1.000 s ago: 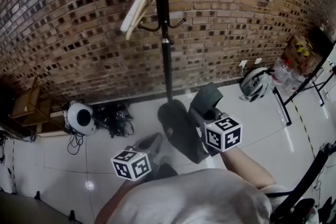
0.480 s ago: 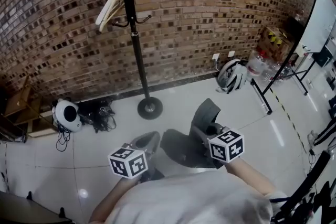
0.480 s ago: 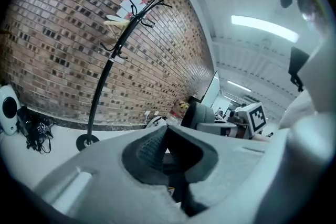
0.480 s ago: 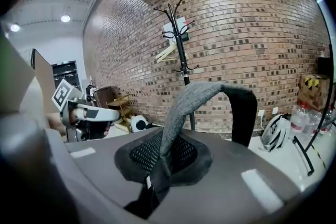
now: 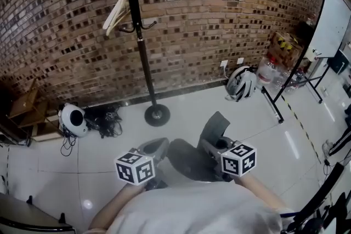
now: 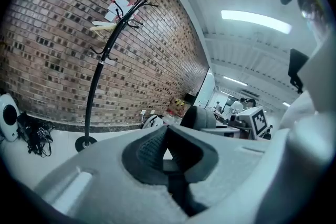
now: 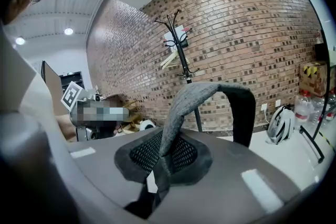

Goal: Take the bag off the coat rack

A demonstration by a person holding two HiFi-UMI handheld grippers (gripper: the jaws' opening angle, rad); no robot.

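Brown brick wall (image 5: 230, 8) at back; glossy white floor (image 5: 104, 156) below. Black metal coat rack (image 5: 143, 63) stands upright by the wall, a pale wooden hanger (image 5: 116, 13) on one hook. Dark grey felt bag (image 5: 189, 159) is off the rack, well apart from its base, hanging close to the person between both grippers. Right gripper (image 7: 165, 157): jaws nearly closed, clamping the bag's grey strap (image 7: 210, 93), which loops up over them. Left gripper (image 6: 167, 131): jaws together, nothing seen between.
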